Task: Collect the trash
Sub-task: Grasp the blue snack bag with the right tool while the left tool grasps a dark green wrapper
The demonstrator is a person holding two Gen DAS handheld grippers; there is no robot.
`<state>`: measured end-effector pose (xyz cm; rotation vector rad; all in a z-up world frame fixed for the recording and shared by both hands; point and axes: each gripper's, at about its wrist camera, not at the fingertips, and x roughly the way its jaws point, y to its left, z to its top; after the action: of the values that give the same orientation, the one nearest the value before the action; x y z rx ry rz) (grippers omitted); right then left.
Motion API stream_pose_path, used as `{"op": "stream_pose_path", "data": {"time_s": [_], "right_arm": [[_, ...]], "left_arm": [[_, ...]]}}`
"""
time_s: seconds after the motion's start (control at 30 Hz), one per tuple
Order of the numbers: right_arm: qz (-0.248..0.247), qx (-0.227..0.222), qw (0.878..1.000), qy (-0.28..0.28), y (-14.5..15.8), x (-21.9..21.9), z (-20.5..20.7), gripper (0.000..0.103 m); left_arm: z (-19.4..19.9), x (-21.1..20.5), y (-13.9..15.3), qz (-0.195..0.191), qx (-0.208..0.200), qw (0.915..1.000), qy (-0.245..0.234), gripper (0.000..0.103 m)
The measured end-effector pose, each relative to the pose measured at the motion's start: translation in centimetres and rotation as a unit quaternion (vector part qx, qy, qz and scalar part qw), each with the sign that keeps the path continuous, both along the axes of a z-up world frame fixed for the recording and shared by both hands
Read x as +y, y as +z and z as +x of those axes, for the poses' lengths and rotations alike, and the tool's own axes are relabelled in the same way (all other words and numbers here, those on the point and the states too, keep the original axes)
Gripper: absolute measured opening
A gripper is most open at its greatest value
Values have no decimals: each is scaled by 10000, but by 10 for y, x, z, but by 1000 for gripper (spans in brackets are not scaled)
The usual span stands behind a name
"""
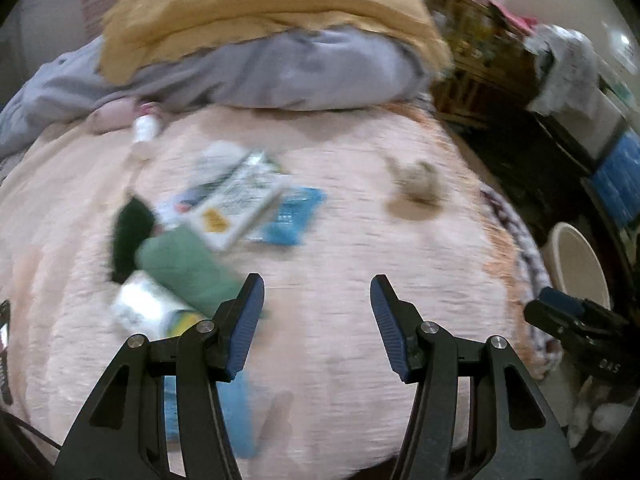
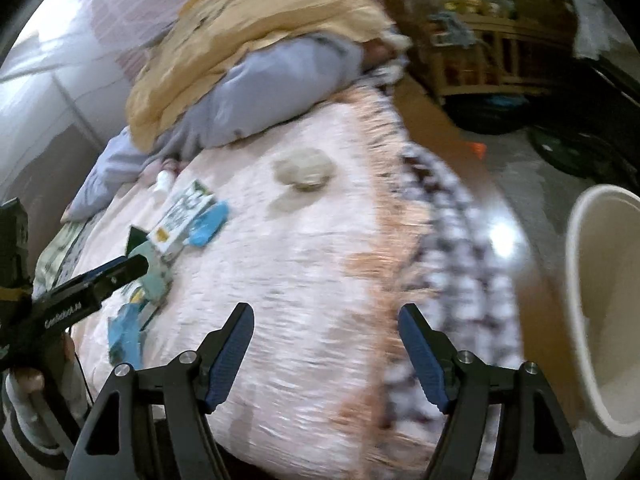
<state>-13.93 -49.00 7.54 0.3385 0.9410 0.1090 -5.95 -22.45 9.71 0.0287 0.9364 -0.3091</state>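
Observation:
Trash lies in a blurred pile on the pink bedspread: a white carton, a blue wrapper, a green packet, a white tube and a small white bottle. A crumpled tan wad sits apart, to the right of the pile. My left gripper hovers open over the pile's near edge, holding nothing. Open and empty too, my right gripper is above the bed's right side. A white bin stands on the floor to the right.
Yellow blanket and grey bedding are heaped at the far end of the bed. A checked throw hangs over the bed's right edge. A cluttered wooden shelf stands beyond. Another blue wrapper lies near the bed's front.

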Motion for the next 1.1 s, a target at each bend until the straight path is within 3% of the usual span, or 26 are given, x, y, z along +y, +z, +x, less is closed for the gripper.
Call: {"op": "stream_pose_path", "data": {"time_s": [0.27,0.43,0.7,0.9,0.93,0.97,1.0,1.03,1.1], "right_arm": [[-47,90,9972,744,-10,68,46,72],[68,162,9937,1107,-14,103,88,72],[174,471,9901,1314,-39,150,165,72],[-23,674,9891,1312,-62,167,196,72],[-42,667,9890,1319,-65,169,198,72],[-58,621,9893,1317,-66,170,200,65],[-109,537,9899,1308,-66,169,200,52],[-168,501,9901,1299,-66,169,202,49],[-203,474,9900,1313,-68,168,202,42]], "left_arm": [[26,90,-7,-40,127,9963,846,54],[41,127,-17,-179,281,9931,1127,54],[73,156,-34,-359,478,9894,1320,54],[101,154,-51,-389,644,9897,1219,53],[106,151,-55,-379,677,9902,1164,51],[109,149,-57,-362,699,9905,1124,46],[112,146,-60,-324,739,9909,1079,32],[115,143,-63,-285,801,9911,1029,24],[115,142,-65,-343,812,9909,1012,18]]}}
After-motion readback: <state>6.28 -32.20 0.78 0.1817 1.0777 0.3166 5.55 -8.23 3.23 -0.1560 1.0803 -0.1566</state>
